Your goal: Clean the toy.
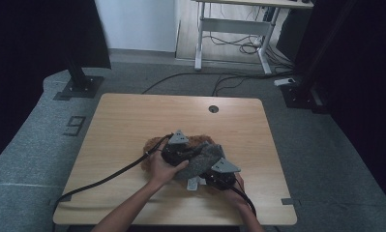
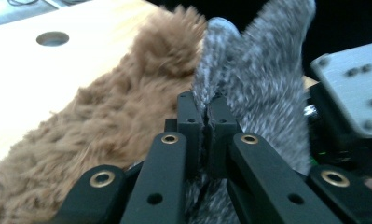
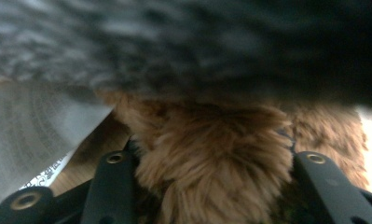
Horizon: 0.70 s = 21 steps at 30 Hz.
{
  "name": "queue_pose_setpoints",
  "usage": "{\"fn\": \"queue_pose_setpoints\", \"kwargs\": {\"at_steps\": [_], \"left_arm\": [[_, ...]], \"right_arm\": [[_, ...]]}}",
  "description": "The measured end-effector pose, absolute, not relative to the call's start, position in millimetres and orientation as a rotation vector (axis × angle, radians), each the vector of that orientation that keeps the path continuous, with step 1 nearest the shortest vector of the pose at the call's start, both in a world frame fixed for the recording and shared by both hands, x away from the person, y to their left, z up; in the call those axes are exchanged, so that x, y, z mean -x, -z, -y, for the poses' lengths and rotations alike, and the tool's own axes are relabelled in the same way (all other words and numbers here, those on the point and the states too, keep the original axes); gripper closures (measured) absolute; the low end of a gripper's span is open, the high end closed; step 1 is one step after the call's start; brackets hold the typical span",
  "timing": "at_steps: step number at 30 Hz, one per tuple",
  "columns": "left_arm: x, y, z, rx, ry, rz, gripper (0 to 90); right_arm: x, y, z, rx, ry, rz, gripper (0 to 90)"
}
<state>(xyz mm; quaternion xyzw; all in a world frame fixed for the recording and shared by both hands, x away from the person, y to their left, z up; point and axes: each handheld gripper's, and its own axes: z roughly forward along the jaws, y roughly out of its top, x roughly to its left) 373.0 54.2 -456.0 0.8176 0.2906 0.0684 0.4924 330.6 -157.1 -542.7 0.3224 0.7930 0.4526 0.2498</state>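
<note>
My left fingers (image 2: 206,116) pinch shut on a fold of the grey knit fabric (image 1: 205,159). It lies over a brown furry piece (image 1: 154,145) on the pale wooden bench (image 1: 123,121). My right fingers (image 3: 211,186) stand partly open around brown fur. Grey carpet (image 1: 31,145) and cables surround the bench.

Around the heap of brown fur fabric (image 1: 154,145) and grey knit cloth (image 1: 204,159) you have bare tabletop (image 1: 127,121) on every side: widest beyond the heap toward the cable hole (image 1: 213,108), and to its left and right. Nearer you than the heap, your own forearms, the black cable (image 1: 108,176) and a white label (image 1: 194,183) crowd the strip.
</note>
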Motion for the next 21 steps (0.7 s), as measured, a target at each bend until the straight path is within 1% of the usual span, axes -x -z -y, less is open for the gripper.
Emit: {"fn": "queue_pose_setpoints", "kwargs": {"at_steps": [1,4,7,10,14,15,17,21], "left_arm": [[-374.7,458.6,-62.5,-1.964,-0.140,-0.720,86.3],[-377.3,460.9,-90.1,-1.933,-0.161,-0.780,86.4],[-382.5,465.3,-130.1,-1.903,-0.183,-0.870,86.5],[-386.0,472.0,-175.4,-1.819,-0.154,-0.945,86.5],[-383.0,476.6,-214.6,-1.760,-0.202,-1.026,86.5],[-382.9,479.6,-223.6,-1.758,-0.219,-1.053,86.6],[-383.6,489.8,-238.6,-1.756,-0.203,-1.095,86.6],[-381.1,502.2,-253.3,-1.747,-0.198,-1.140,86.7]], "right_arm": [[-330.6,543.8,158.2,-0.871,-1.227,-2.165,55.3],[-330.8,544.5,162.1,-0.869,-1.250,-2.167,56.8],[-331.7,544.7,164.9,-0.868,-1.268,-2.176,57.1],[-330.4,544.4,166.4,-0.845,-1.289,-2.188,57.2],[-329.8,544.3,165.6,-0.839,-1.290,-2.194,57.2],[-330.2,544.5,166.5,-0.846,-1.291,-2.193,57.2],[-330.2,545.0,168.3,-0.851,-1.289,-2.193,57.3],[-329.5,544.8,169.7,-0.852,-1.287,-2.198,57.2]]}}
